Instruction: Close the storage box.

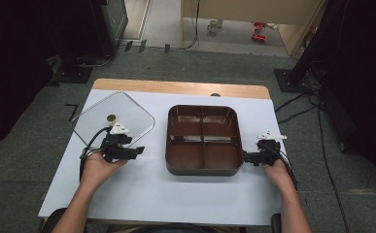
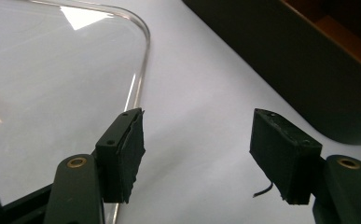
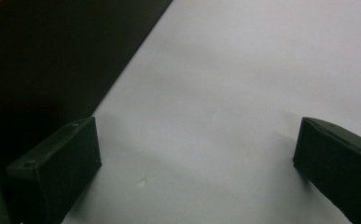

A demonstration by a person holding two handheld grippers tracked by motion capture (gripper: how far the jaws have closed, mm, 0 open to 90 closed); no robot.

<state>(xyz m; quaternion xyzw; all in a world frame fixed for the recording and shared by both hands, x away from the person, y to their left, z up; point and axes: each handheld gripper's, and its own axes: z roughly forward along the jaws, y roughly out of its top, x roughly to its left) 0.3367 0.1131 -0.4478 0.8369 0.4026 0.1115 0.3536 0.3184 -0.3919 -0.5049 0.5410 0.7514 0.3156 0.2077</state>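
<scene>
Lid: the clear lid lies flat on the counter toward its far left corner, apart from the brown tray
Tray: four open compartments, set mid-counter, long sides running toward the far edge
Left tool: the left tool sits at the lid's near right corner, one black pad over the lid's rim, jaws half apart with nothing between them
Right tool: the right tool rests just beside the tray's near right corner, jaws wide and empty
Deciding relation: the tray lies rightward of the lid, so the left hand is the nearer for carrying the lid across
</scene>
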